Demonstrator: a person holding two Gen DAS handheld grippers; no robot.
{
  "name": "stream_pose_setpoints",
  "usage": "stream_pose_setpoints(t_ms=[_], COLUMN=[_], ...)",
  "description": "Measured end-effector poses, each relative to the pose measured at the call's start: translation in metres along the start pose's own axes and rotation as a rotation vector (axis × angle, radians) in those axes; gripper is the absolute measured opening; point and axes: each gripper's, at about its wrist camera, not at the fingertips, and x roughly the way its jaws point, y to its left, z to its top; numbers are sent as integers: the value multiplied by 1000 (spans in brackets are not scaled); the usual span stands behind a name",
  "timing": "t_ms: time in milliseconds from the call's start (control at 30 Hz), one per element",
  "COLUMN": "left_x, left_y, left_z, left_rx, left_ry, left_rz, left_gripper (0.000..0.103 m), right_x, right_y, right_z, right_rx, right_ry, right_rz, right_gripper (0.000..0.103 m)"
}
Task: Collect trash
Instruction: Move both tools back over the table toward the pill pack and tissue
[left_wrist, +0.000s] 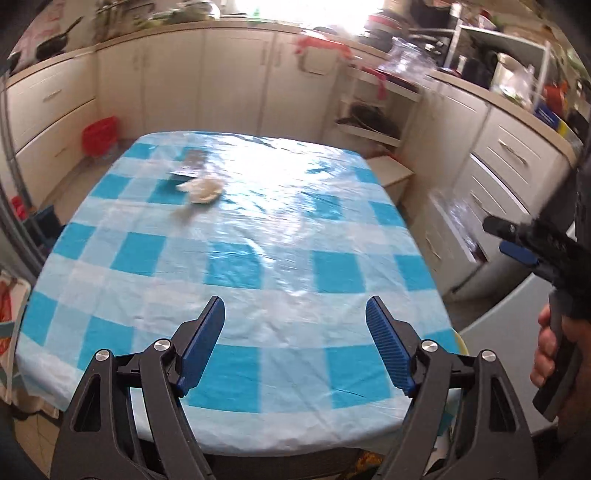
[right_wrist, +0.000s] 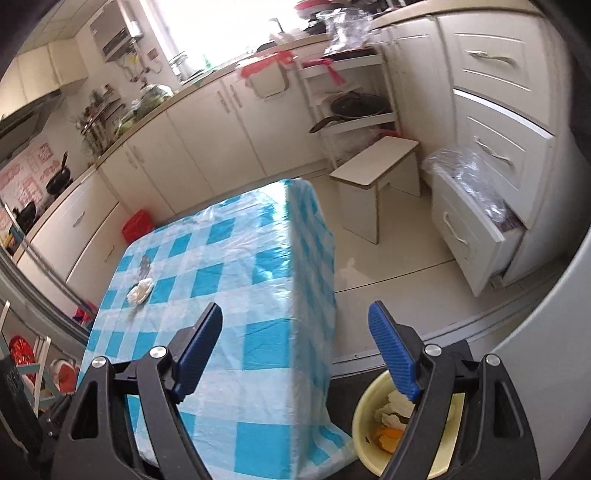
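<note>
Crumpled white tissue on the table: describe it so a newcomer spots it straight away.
Find the table with the blue-and-white checked cloth. On its far left part lie two pieces of litter side by side. The crumpled white tissue is the pale, puffy lump; the flat dark wrapper next to it, on the far side, is not.

Left tongs (left_wrist: 295, 345) pitched downward, blue pads spread wide, nothing between them. Right tongs (right_wrist: 295, 350) likewise spread wide and empty, pitched downward. In left view, right of left tongs: person's hand (left_wrist: 550, 350) wrapped around right tongs' dark handle.
</note>
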Motion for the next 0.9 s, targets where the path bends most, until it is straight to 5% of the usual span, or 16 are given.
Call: stream_pose_setpoints(t_ms=[200,500,900], left_x=[-7,-7,40], left_y=[100,177,195], left_z=[18,21,67], left_rx=[-194,-290,-299], left_ry=[-43,-34,-13], left_rz=[129,151,66], left_gripper=[78,79,80], right_x=[60,123,220], right_y=[111,254,262], right_z=[-4,-22,1], right_rx=[-204,-510,-490], right_ry=[77,87,197], right_rz=[98,180,192], right_gripper=[78,78,78])
